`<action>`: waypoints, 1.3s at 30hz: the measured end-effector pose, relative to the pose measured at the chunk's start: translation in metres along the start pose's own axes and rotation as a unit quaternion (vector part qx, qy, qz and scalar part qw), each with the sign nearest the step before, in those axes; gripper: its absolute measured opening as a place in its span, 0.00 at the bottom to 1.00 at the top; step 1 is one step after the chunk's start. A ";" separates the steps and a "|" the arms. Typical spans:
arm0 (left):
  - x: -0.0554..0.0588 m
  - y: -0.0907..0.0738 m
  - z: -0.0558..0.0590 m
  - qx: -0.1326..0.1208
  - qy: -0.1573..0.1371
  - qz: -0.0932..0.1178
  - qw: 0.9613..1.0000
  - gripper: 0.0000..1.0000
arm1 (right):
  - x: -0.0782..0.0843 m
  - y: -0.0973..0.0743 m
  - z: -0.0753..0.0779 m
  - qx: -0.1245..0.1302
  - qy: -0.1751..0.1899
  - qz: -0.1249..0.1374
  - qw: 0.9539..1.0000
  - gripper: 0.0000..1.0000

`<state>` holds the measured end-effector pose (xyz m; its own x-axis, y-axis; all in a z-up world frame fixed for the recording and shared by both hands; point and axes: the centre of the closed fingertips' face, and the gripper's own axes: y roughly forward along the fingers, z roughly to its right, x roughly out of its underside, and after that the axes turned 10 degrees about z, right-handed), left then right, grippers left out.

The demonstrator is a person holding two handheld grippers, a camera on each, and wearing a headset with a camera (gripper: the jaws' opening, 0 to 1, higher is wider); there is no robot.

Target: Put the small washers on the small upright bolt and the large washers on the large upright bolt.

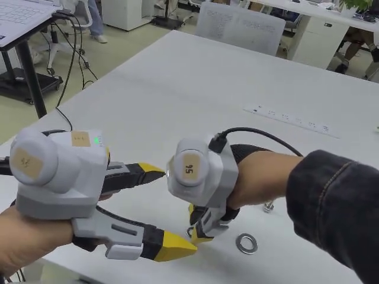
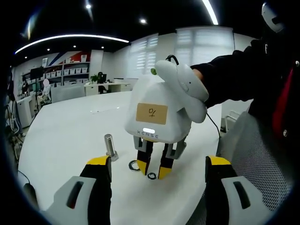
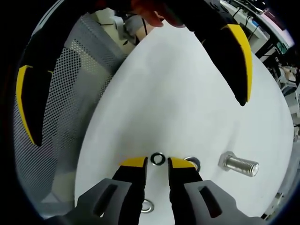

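Steel, thin and lying flat on the white table (image 1: 195, 89), the small washer (image 3: 158, 159) was found directly between the yellow tips of the right gripper (image 2: 153, 168), which pointed down at the tabletop. The jaws stood a narrow gap apart, one on either side of the ring. No firm contact could be confirmed, so the washer was judged not yet held. It was assessed as light, rigid and smooth, liable to skate on the bare surface or flip out of a loose pinch. The recommended hold was across the outer rim at opposite edges, with the tips low to the table and the centre hole left clear for threading. Just beside one jaw lay a larger washer (image 2: 133, 165), partly hidden in the right gripper view. A further washer (image 3: 146, 205) lay beneath the gripper body. Near these stood an upright bolt (image 2: 110, 145), apart from the washers. Whether it was the small bolt or the large one could not be determined. Facing the work, the left gripper (image 1: 166, 208) was held off the table with its jaws spread wide and nothing between them. At the far edge of the table stood a mesh chair back (image 1: 240, 26).
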<state>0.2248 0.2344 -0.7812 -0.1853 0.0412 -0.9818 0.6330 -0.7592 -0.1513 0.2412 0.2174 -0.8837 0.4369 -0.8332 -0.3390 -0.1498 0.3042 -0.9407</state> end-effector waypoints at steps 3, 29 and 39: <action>0.000 0.000 0.000 0.000 0.000 0.000 1.000 0.82 | 0.000 0.000 0.000 0.000 0.000 0.001 1.000 0.18; 0.000 -0.001 -0.001 0.001 0.001 0.001 1.000 0.82 | -0.001 0.001 0.000 0.002 -0.009 -0.010 1.000 0.14; 0.000 -0.001 -0.001 0.000 0.000 0.002 1.000 0.82 | 0.000 0.001 0.000 0.001 -0.008 -0.011 1.000 0.14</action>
<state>0.2248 0.2362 -0.7816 -0.1824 0.0391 -0.9824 0.6332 -0.7597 -0.1478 0.2409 0.2181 -0.8848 0.4548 -0.8316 -0.3187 -0.1380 0.2878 -0.9477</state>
